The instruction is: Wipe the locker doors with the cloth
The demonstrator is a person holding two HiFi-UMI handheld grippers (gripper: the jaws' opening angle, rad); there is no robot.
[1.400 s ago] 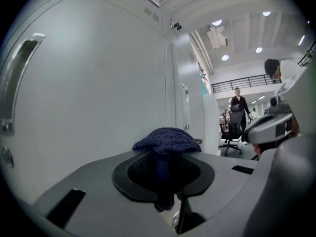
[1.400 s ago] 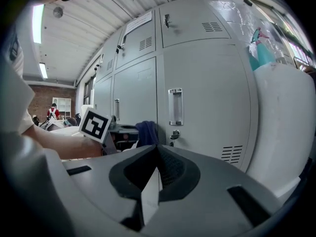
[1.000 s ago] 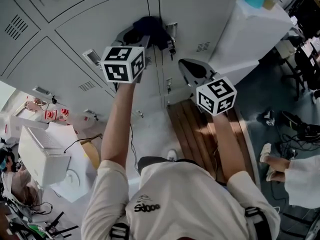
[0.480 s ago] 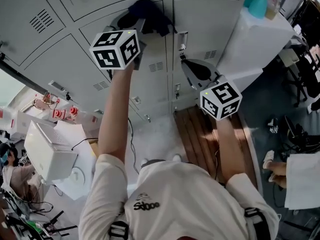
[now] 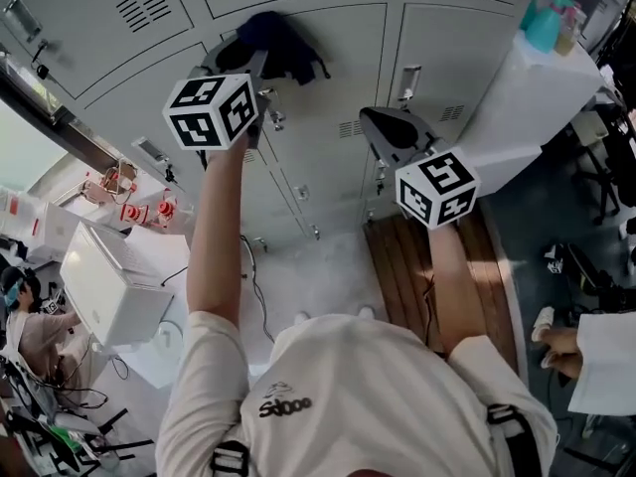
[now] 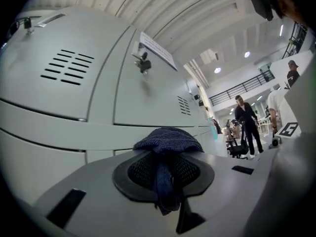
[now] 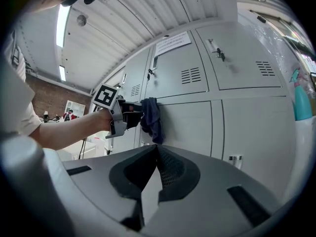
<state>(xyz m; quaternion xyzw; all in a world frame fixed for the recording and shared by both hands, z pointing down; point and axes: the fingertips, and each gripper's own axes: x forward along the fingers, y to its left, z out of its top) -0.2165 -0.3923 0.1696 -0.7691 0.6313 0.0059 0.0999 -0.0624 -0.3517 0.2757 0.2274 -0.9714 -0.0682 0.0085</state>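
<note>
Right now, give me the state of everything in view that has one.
left gripper, shut on the cloth
cloth, bunched, up against a door
right gripper, shut, empty
locker doors, all closed
teal bottle, upright

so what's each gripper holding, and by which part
The left gripper pinches the blue cloth by a bunched fold, the rest draped over its tips. The right gripper is shut, empty.
</note>
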